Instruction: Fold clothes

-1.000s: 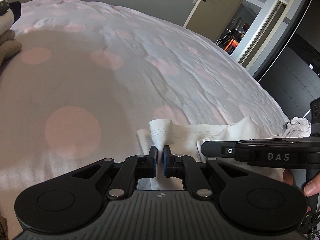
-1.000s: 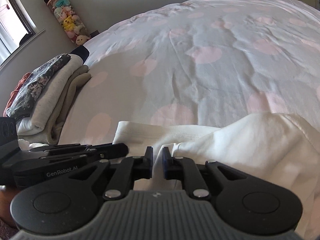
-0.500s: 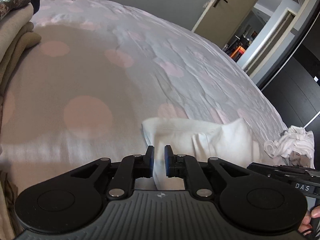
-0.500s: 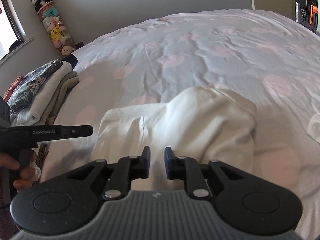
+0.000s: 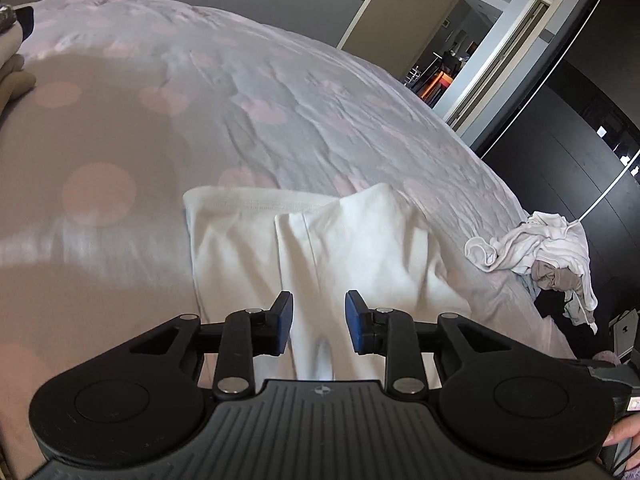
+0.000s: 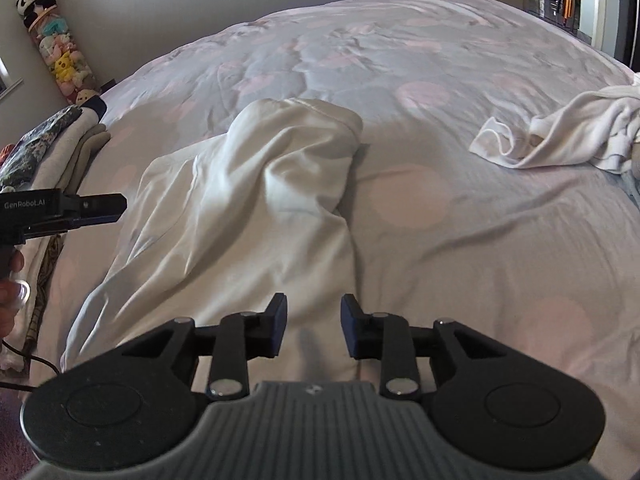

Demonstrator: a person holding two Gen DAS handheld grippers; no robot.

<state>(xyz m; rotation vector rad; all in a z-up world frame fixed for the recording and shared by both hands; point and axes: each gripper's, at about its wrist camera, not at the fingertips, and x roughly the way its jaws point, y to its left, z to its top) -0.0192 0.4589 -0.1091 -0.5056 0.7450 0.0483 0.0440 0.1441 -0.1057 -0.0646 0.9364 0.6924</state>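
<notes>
White cloth [image 5: 320, 248] seen lying loose on bed [image 5: 240, 112], folded over itself, let go by both grippers. One second ago it was pinched in left gripper [image 5: 319, 322]; now fingers are opening, nothing held, cloth seen lower down between them. Right gripper [image 6: 312, 326] pulled back too, fingers opening, nothing gripped. More of cloth shown than before. Pile of white clothes [image 6: 560, 136] now seen at right. Folded stack [image 6: 48, 148] kept at left edge.
</notes>
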